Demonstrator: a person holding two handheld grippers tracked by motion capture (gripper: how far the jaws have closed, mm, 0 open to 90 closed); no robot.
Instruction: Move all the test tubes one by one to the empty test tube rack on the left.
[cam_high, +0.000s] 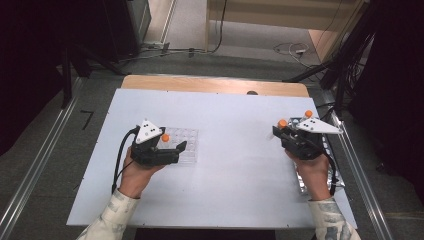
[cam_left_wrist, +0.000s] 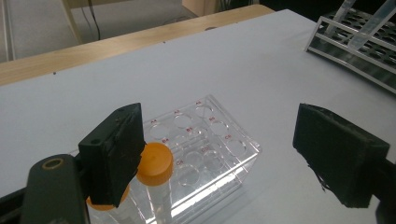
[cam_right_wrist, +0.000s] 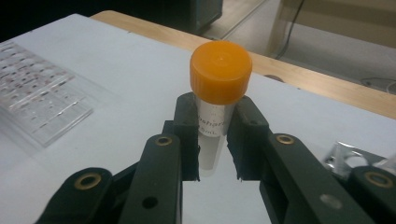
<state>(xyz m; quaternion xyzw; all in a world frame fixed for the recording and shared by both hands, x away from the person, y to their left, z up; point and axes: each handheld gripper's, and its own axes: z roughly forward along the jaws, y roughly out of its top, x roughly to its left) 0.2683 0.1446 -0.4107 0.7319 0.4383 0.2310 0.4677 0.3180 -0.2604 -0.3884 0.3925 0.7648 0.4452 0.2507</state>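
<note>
White table (cam_high: 235, 150), capped tubes (cam_left_wrist: 154, 163) in clear rack (cam_left_wrist: 210, 144)

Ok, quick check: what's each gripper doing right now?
Left gripper: open, fingers apart over the clear rack, holding nothing.
Right gripper: shut on an orange-capped tube.

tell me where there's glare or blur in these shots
High view: soft overall, dark corners, white table evenly lit. Left gripper view: glare along the clear rack edge, near jaw blurred. Right gripper view: orange-capped tube sharp, background soft.
</note>
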